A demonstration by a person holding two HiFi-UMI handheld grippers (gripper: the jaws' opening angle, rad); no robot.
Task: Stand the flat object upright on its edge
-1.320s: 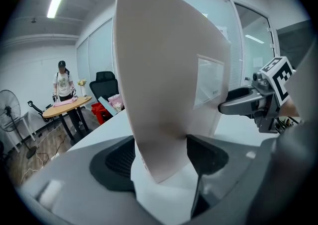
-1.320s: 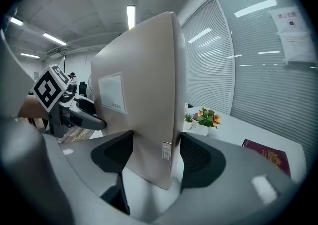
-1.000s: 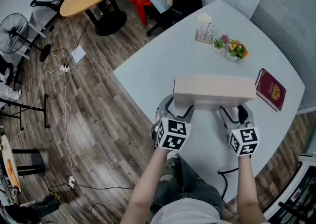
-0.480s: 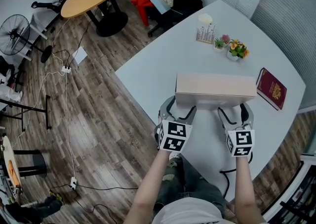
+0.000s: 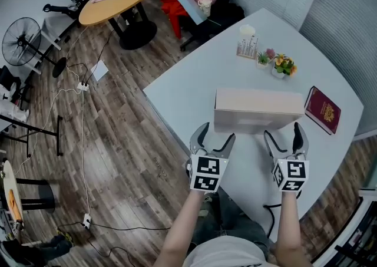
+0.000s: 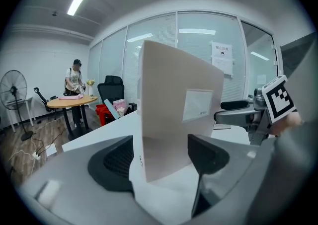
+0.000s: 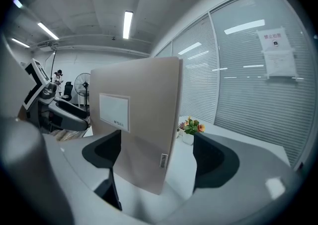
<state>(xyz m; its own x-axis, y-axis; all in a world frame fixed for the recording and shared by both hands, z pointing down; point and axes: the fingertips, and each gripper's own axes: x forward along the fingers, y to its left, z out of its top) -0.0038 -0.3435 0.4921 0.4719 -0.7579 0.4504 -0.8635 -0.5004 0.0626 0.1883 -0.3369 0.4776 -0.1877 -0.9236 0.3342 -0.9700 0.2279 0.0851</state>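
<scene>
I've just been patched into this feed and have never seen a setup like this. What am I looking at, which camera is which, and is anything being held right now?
There is no robot arm here. A person holds a pair of hand tongs in each hand, each topped by a marker cube. The wide picture comes from a camera on the person's head, looking down at a white table. In it the left tongs and the right tongs show near the bottom. The other two pictures come from cameras riding on each pair of tongs, looking along its jaws.

On the table a flat beige box stands upright on its long edge. A red booklet lies beside it, and small potted flowers sit further back.

Nothing is held. Both pairs of jaws are apart, and the box shows in each gap, untouched.
</scene>
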